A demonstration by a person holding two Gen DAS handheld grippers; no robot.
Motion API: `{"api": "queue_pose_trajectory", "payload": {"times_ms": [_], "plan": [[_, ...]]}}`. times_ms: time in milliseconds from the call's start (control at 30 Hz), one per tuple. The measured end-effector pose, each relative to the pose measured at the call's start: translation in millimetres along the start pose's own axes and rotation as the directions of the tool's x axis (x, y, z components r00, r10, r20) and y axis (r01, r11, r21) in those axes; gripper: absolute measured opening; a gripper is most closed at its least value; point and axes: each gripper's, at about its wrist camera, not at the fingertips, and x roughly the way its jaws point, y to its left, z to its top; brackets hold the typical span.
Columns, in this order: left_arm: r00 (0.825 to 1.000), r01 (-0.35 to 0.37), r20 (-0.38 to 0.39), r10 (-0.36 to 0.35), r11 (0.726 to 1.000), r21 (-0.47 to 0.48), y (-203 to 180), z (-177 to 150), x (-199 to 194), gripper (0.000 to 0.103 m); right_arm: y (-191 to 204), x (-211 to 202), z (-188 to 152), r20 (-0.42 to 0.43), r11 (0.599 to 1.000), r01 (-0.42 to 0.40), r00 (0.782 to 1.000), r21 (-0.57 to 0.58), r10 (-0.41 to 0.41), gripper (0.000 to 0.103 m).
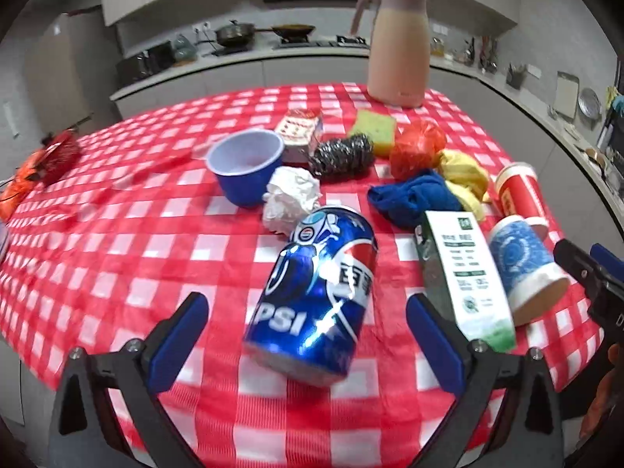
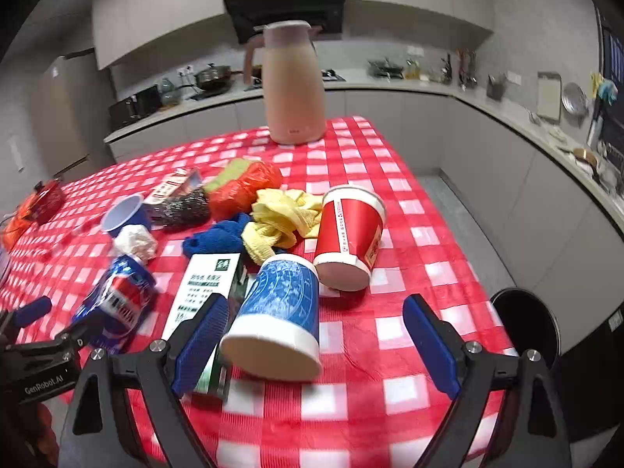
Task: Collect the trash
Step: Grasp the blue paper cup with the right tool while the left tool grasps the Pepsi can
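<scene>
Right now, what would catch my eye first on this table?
Probably the blue Pepsi can, lying tipped between the open left gripper. Next, the blue paper cup on its side before the open right gripper, a red cup behind it, all on the red checked tablecloth.

Glossy metal can (image 1: 318, 296), crumpled paper (image 1: 290, 199)

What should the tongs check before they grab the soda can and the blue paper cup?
1. Left tongs open wide: ok.
2. Pepsi can lying between them: ok.
3. Right tongs open: ok.
4. Blue paper cup on its side between them: ok.
5. Green-and-white box touching the right tongs' left finger, may get pinched: not ok.
6. Black bin beside the table, open: ok; how full: cannot tell.
</scene>
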Motion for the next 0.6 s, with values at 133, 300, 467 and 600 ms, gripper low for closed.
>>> {"api": "queue_pose_trajectory", "payload": {"times_ms": [133,300,467,600], "plan": [[0.999,0.040,-0.036,-0.039,0.999,0.018,2,3,19,0.093,6,19,0,-0.042,1.000,0.014,0.999,0.008,-0.014,0.091],[0.994,0.078,-0.075,-0.076,0.997,0.029,5,4,33,0.085,12,37,-3,-0.087,1.000,-0.013,0.996,0.025,0.015,0.084],[0.987,0.116,-0.116,-0.112,0.993,0.028,5,2,44,0.070,15,49,-6,-0.129,0.999,-0.026,0.991,0.033,0.030,0.080],[0.984,0.135,-0.121,-0.132,0.991,0.020,8,-1,45,0.068,15,53,-8,-0.143,0.998,-0.040,0.989,0.040,0.046,0.067]]}}
